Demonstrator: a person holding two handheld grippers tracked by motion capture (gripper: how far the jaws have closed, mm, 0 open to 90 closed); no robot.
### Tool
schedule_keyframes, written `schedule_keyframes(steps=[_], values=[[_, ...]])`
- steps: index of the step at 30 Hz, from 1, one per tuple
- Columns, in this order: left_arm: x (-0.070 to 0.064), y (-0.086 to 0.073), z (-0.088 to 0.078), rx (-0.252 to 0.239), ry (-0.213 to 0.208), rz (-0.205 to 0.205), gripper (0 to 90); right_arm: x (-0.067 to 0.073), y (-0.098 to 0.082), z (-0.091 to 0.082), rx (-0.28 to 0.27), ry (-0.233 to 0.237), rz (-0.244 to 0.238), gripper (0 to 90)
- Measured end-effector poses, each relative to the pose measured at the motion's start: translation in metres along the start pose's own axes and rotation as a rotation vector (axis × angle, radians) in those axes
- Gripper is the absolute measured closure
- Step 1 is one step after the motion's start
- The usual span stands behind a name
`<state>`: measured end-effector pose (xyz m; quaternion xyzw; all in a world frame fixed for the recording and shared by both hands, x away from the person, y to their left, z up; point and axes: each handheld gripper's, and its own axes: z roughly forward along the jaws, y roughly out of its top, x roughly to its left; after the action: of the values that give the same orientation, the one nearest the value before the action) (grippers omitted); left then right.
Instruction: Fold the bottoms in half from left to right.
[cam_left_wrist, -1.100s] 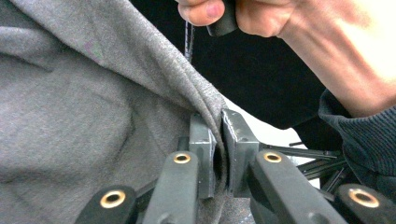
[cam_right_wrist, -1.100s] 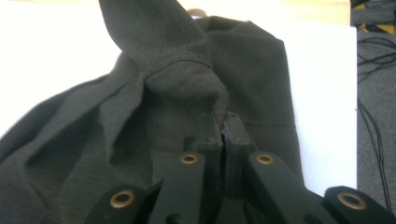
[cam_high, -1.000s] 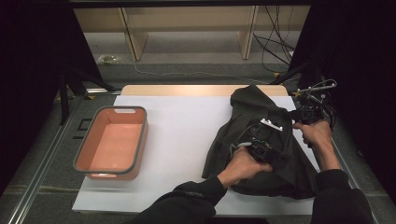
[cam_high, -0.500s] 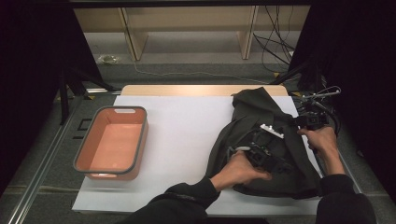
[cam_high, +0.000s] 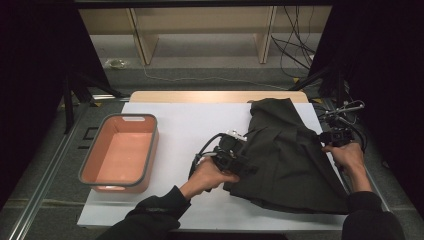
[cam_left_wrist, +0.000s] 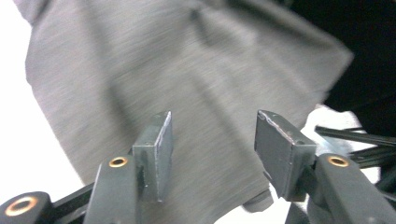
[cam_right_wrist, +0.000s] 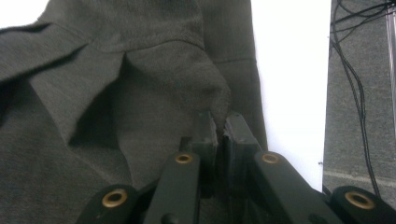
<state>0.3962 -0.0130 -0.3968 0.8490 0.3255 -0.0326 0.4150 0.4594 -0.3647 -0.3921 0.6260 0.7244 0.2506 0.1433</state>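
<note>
Left gripper (cam_high: 246, 166) stands half open at the near-left edge of the dark grey garment (cam_high: 287, 155), its jaws having just been opening, pads clear of the cloth. My right gripper (cam_right_wrist: 219, 128) is pinched shut on a raised fold at the garment's right edge. The garment lies rumpled on the right half of the white table (cam_high: 185, 125). I judge the step to be a re-grip: slide the left jaws low over one single layer and close squarely before I pull. The orange bin (cam_high: 120, 152) sits well apart at left, no obstacle; trailing gripper cables could snag.
</note>
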Motion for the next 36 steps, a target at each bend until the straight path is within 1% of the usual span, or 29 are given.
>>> schedule_keyframes(steps=[1,2,3,5,6,7,9,10,11,12,13,14,15,16,18,19,20,21,22,24,25,26,27,28,29,31,33,34,36], values=[[0.004,-0.003,-0.002,0.001,0.018,-0.005,45.0,0.0,-0.001,0.001,0.003,-0.001,-0.001,84.9],[0.004,-0.003,-0.002,0.001,0.018,-0.005,44.4,0.0,-0.001,0.001,0.003,-0.001,-0.001,84.9],[0.013,-0.008,-0.004,0.004,0.052,-0.019,43.1,0.001,-0.003,0.002,0.004,-0.001,-0.005,86.4],[0.02,-0.013,-0.002,0.018,0.075,-0.047,40.9,0.002,-0.005,0.003,0.0,-0.008,-0.011,87.3],[0.023,-0.015,0.0,0.033,0.084,-0.051,40.1,0.002,-0.005,0.004,0.002,-0.011,-0.009,87.5],[0.026,-0.018,0.002,0.043,0.089,-0.058,39.1,0.002,-0.005,0.004,0.003,-0.016,-0.01,87.7],[0.028,-0.024,0.008,0.059,0.072,-0.076,40.2,0.002,-0.004,0.005,0.003,-0.028,-0.014,87.9],[0.028,-0.027,0.011,0.07,0.049,-0.083,43.0,0.002,-0.004,0.005,0.003,-0.033,-0.017,88.0],[0.028,-0.029,0.015,0.081,0.023,-0.085,50.3,0.002,-0.004,0.006,0.003,-0.038,-0.02,88.1],[0.026,-0.031,0.018,0.092,0.012,-0.077,58.5,0.003,-0.003,0.006,0.006,-0.048,-0.022,88.1],[0.022,-0.033,0.021,0.1,0.01,-0.057,69.1,0.003,-0.002,0.006,0.004,-0.055,-0.021,88.1],[0.017,-0.035,0.023,0.105,0.001,-0.04,77.5,0.002,-0.002,0.006,0.003,-0.061,-0.023,88.2],[0.011,-0.036,0.025,0.115,-0.017,-0.028,84.0,0.002,-0.001,0.007,0.001,-0.068,-0.024,88.2],[0.006,-0.037,0.026,0.12,-0.033,-0.015,87.2,0.001,-0.001,0.007,-0.001,-0.078,-0.026,88.3],[-0.007,-0.036,0.03,0.115,-0.056,0.001,88.2,0.0,0.001,0.006,-0.002,-0.092,-0.023,88.3],[-0.012,-0.036,0.031,0.113,-0.076,0.002,88.4,0.0,0.002,0.006,-0.005,-0.1,-0.021,88.3],[-0.012,-0.036,0.031,0.113,-0.076,0.002,88.4,-0.001,0.003,0.006,-0.006,-0.107,-0.017,88.3],[-0.02,-0.033,0.034,0.107,-0.123,-0.013,88.3,-0.001,0.004,0.005,-0.009,-0.117,-0.019,88.3],[-0.022,-0.032,0.035,0.099,-0.138,-0.023,87.8,-0.002,0.004,0.005,-0.011,-0.129,-0.019,88.3],[-0.02,-0.031,0.036,0.1,-0.187,-0.041,85.5,-0.004,0.005,0.004,-0.013,-0.135,-0.017,88.3],[-0.019,-0.032,0.036,0.103,-0.188,-0.041,84.2,-0.004,0.005,0.004,-0.012,-0.132,-0.012,88.1],[-0.016,-0.032,0.034,0.105,-0.182,-0.035,80.8,-0.004,0.004,0.005,-0.013,-0.129,-0.011,87.6],[-0.014,-0.032,0.032,0.107,-0.167,-0.037,74.2,-0.005,0.002,0.006,-0.013,-0.124,-0.01,86.5],[-0.01,-0.031,0.029,0.099,-0.158,-0.042,66.4,-0.005,0.001,0.007,-0.01,-0.119,-0.008,84.6],[-0.006,-0.03,0.024,0.083,-0.154,-0.052,61.5,-0.006,0.0,0.008,-0.01,-0.118,-0.008,83.2],[0.003,-0.027,0.014,0.058,-0.147,-0.074,57.5,-0.007,-0.003,0.009,-0.008,-0.118,-0.002,79.1],[0.01,-0.025,0.006,0.042,-0.132,-0.083,53.2,-0.009,-0.006,0.008,-0.011,-0.11,0.006,74.7],[0.012,-0.025,0.004,0.034,-0.113,-0.085,51.8,-0.01,-0.007,0.007,-0.016,-0.099,0.014,71.7],[0.017,-0.025,0.002,0.027,-0.059,-0.09,47.8,-0.012,-0.009,0.003,-0.025,-0.079,0.026,67.1]])
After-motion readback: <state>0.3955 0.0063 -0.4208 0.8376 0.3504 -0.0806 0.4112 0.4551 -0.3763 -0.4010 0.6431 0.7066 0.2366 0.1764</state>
